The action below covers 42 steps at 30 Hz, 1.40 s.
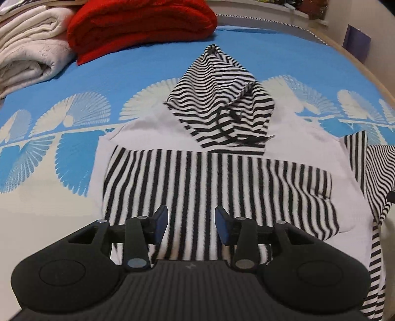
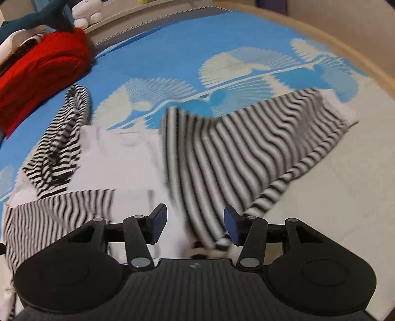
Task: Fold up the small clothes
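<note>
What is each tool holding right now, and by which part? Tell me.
Nothing is held. The left tool stands open above the striped hoodie. The right tool is open too, with the hoodie's sleeve lying between its fingers, unpinched.

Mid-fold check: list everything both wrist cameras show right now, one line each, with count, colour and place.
hoodie: one, black-and-white striped with white panels, spread mid-bed; hood points away, one sleeve spread to its right
bedspread: one, blue and white fan pattern, under everything
red blanket: one, folded, far left
cream blanket: one, folded, left of the red one
soft toy: one, white, far ledge
left gripper: black, blue fingers, open over the hoodie body
right gripper: black, open, sleeve edge between its fingers
</note>
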Tool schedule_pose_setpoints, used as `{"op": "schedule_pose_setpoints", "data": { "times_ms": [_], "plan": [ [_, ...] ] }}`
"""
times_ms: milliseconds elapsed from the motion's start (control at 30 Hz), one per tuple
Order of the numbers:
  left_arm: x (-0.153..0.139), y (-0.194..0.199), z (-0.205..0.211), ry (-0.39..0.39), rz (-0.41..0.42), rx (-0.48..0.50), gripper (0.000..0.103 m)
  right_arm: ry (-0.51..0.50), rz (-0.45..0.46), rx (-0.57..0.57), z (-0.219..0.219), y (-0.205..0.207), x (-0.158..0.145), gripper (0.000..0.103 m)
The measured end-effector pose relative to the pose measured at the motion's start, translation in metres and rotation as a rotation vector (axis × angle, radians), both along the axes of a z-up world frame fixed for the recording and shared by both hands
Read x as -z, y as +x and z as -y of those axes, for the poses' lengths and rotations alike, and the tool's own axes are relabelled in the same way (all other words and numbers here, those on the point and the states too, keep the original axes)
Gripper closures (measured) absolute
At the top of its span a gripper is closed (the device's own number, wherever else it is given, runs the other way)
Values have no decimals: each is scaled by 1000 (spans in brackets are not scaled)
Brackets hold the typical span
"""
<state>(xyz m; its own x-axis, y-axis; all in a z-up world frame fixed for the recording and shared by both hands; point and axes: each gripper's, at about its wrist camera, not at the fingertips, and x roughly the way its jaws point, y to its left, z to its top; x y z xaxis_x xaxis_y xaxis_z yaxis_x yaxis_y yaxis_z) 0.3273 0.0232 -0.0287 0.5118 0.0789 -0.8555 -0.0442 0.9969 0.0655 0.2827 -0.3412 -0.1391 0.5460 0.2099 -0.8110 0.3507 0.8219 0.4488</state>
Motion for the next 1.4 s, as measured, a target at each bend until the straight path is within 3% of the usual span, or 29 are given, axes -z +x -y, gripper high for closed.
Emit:
{"op": "schedule_pose_setpoints", "data": {
  "times_ms": [233, 467, 733, 767, 867, 900, 967, 1067, 1133, 1200, 1400],
  "plan": [
    [-3, 4, 20, -3, 14, 6, 54, -23, -23, 36, 29, -10, 14, 50],
    [1, 8, 37, 12, 13, 30, 54, -148, -22, 49, 54, -13, 24, 50],
    [3, 14, 51, 4, 8, 44, 53, -189, -51, 98, 86, -11, 44, 51],
    [3, 15, 53, 6, 8, 49, 53, -190, -50, 100, 90, -10, 47, 52],
    [4, 16, 57, 5, 7, 58, 53, -196, -33, 105, 101, -7, 55, 84],
    [5, 17, 58, 4, 5, 58, 53, -206, -32, 108, 104, -5, 58, 89],
    [6, 17, 59, 4, 1, 54, 53, -222, -37, 127, 113, -2, 64, 89],
    [7, 18, 59, 3, -4, 55, 53, -175, -67, 182, 126, 0, 76, 87],
    [7, 19, 58, -2, -5, 53, 52, -126, -61, 216, 135, 1, 82, 74],
    [7, 20, 56, -2, -5, 48, 51, -91, -30, 255, 143, 1, 84, 52],
    [4, 21, 47, -9, -6, 38, 51, 48, -15, 388, 159, 5, 99, 50]
  ]
}}
